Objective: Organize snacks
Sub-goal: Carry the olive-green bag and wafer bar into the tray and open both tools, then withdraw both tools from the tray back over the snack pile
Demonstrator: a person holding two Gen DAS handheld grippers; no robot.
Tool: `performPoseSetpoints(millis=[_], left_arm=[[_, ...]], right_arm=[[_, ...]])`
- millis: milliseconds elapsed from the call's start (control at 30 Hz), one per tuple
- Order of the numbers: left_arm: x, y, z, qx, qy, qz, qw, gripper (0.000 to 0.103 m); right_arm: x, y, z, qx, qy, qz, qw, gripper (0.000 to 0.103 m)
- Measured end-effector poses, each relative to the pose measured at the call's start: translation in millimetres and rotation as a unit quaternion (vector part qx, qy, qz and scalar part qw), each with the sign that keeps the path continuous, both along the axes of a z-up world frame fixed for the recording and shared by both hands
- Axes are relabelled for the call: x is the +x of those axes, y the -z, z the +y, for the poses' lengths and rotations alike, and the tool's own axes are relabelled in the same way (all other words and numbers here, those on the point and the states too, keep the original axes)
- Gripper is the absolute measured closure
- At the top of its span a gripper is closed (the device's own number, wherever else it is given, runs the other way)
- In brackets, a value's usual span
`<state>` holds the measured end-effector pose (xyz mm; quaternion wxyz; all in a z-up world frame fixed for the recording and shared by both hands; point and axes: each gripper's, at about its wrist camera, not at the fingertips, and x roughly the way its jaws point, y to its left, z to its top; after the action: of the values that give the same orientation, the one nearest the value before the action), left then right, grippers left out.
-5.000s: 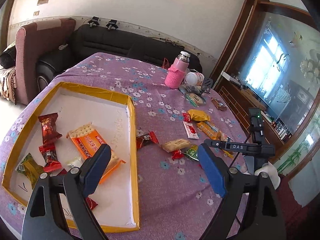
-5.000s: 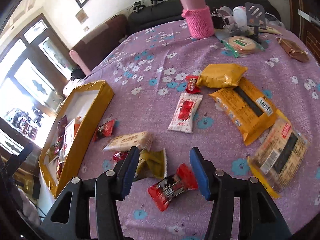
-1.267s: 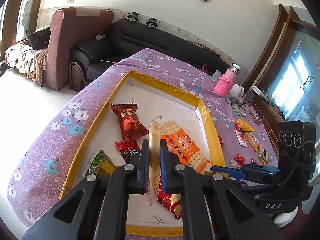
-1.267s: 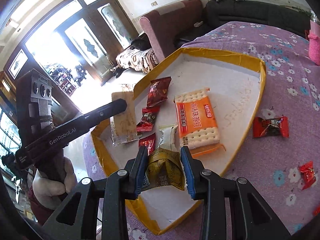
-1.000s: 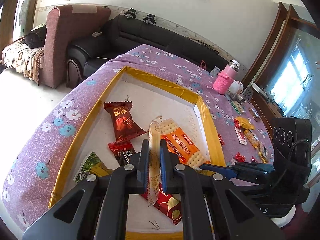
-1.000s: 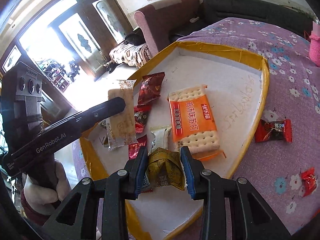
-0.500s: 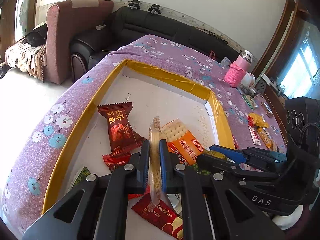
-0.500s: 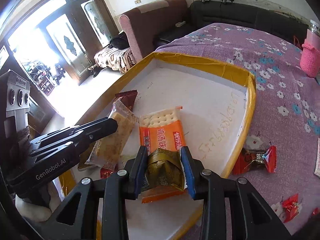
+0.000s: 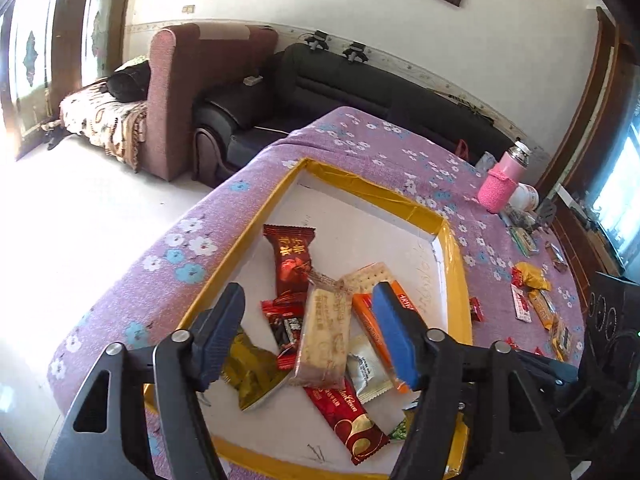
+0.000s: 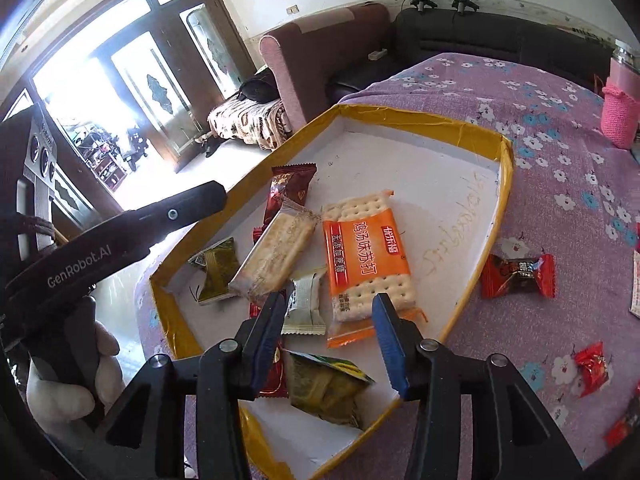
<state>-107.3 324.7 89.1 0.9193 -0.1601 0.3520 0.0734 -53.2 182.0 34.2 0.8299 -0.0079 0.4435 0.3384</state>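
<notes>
Showing the release stage: both grippers hover over the yellow-rimmed tray [image 9: 454, 268] with jaws spread and nothing between them. 0.5 s ago each was clenched on a snack; the left gripper [image 9: 308, 338] held a clear-wrapped biscuit bar [image 9: 324, 338] on edge, and the right gripper [image 10: 328, 338] held an olive-green packet [image 10: 326, 390].

Biscuit bar: now lying flat inside the tray, resting across the dark red packet [image 9: 292, 260] and a small red candy [image 9: 286, 326], just beside the orange cracker pack [image 10: 366, 254].

Olive-green packet: now lying on the tray floor near the tray's near corner, below the right gripper's open jaws, beside a white sachet [image 10: 304, 304].

Outside the tray, on the purple floral tablecloth [image 10: 560, 152]: 1 red-wrapped candy [image 10: 518, 276] close to the tray's right rim, a smaller red candy [image 10: 592, 366] farther out, and several yellow and orange packs [image 9: 538, 300] well apart from it.

Judged meaning: 2 more snacks are sorted and both grippers are free; the remaining loose snacks outside the tray suggest the task is only partly complete.
</notes>
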Motion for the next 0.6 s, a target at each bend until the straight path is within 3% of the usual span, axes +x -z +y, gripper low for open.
performPoseSetpoints(millis=[133,233,333,433,500,600], left_arm=[[-21.5,-7.0,4.6,-0.011,-0.041,-0.007,0.9991,0.026],[-44.5,-13.7,8.7,-0.049,-0.051,-0.057,0.9959,0.026],[-64.9,-27.4,1.6,-0.055,-0.059,-0.114,0.9902,0.026],[-87.2,-50.9,-17.1,-0.016,-0.067,-0.18,0.9812,0.026],[-106.7,-68.8,-33.5,0.032,-0.087,-0.23,0.9688,0.025],[-131.7,-88.5,-55.5,0.094,-0.122,-0.293,0.9435,0.0]], right_arm=[[-17.9,-7.1,-30.5,0.018,0.025,-0.021,0.999,0.048],[-28.3,-7.6,-63.8,0.034,0.058,-0.027,0.997,0.046],[-33.7,-5.6,-98.4,0.057,0.096,-0.024,0.993,0.044],[-39.3,-6.2,-124.5,0.066,0.133,-0.036,0.988,0.043],[-46.5,-9.5,-134.4,0.064,0.149,-0.057,0.985,0.042],[-59.5,-18.8,-144.1,0.057,0.165,-0.102,0.979,0.038]])
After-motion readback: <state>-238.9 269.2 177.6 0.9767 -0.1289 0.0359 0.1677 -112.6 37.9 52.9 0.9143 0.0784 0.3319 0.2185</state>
